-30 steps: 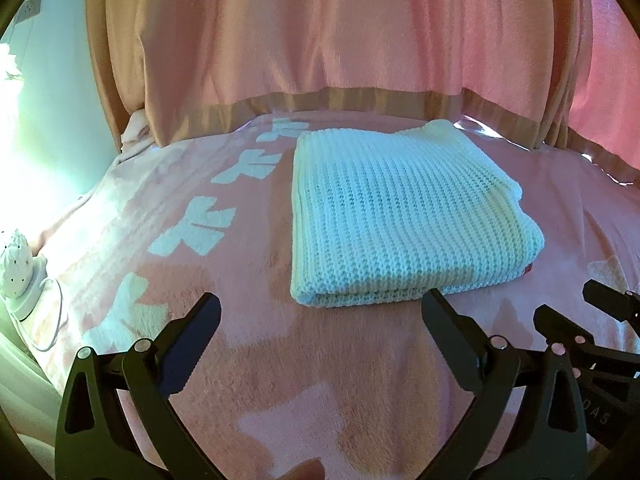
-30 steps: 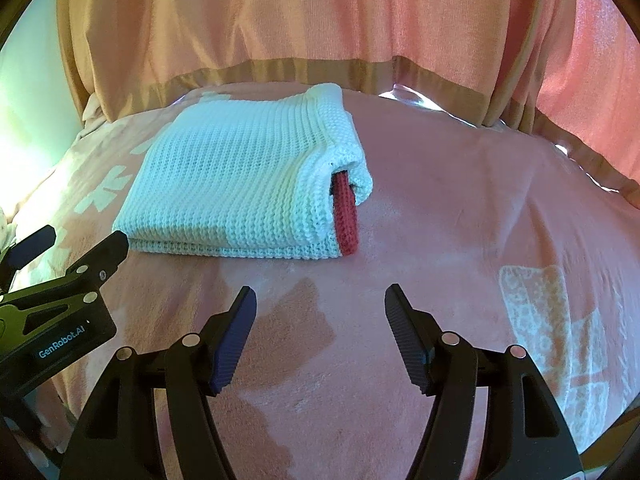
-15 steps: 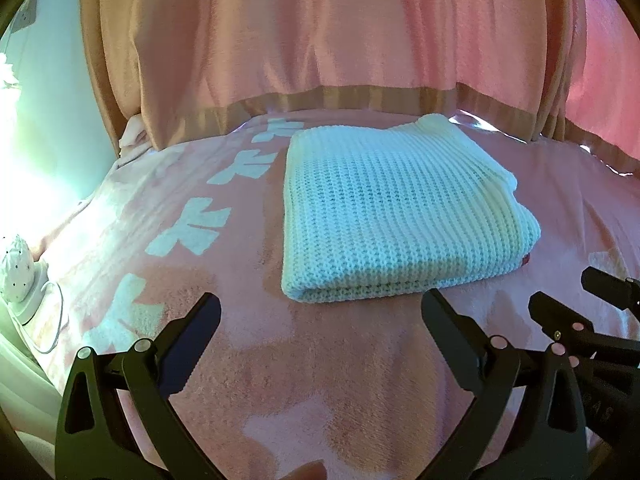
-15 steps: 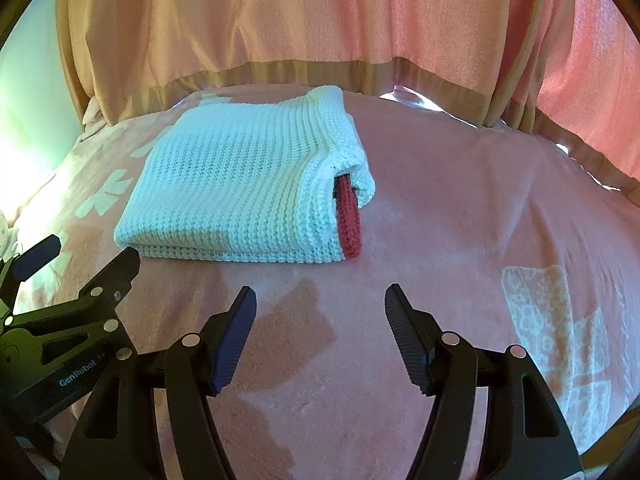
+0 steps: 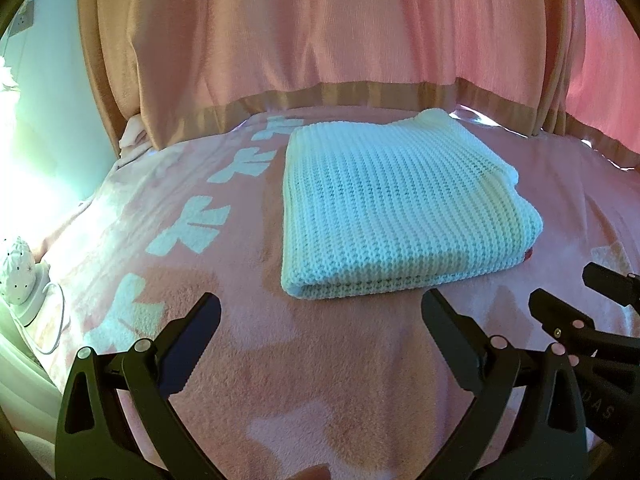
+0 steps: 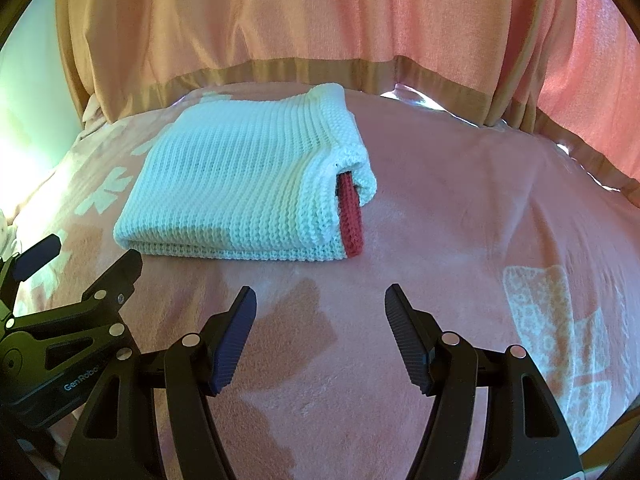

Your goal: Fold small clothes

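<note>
Folded white knit sweater (image 5: 396, 208) on pink blanket (image 5: 320, 380), left hand-held gripper (image 5: 320, 320) and right hand-held gripper (image 6: 320, 312) both released, just short of it

We're in a home here, a bedroom by the look of it: a soft pink blanket (image 5: 320, 368) with pale printed shapes spreads across what seems to be a bed, and long pink curtains (image 6: 320, 20) with a tan band along the hem hang right behind it, daylight glowing through the cloth. Off at the left edge a small white dotted lamp (image 5: 20, 280) with a thin cord sits beside the bed, and a wall socket (image 5: 24, 24) shows on the pale wall above
</note>
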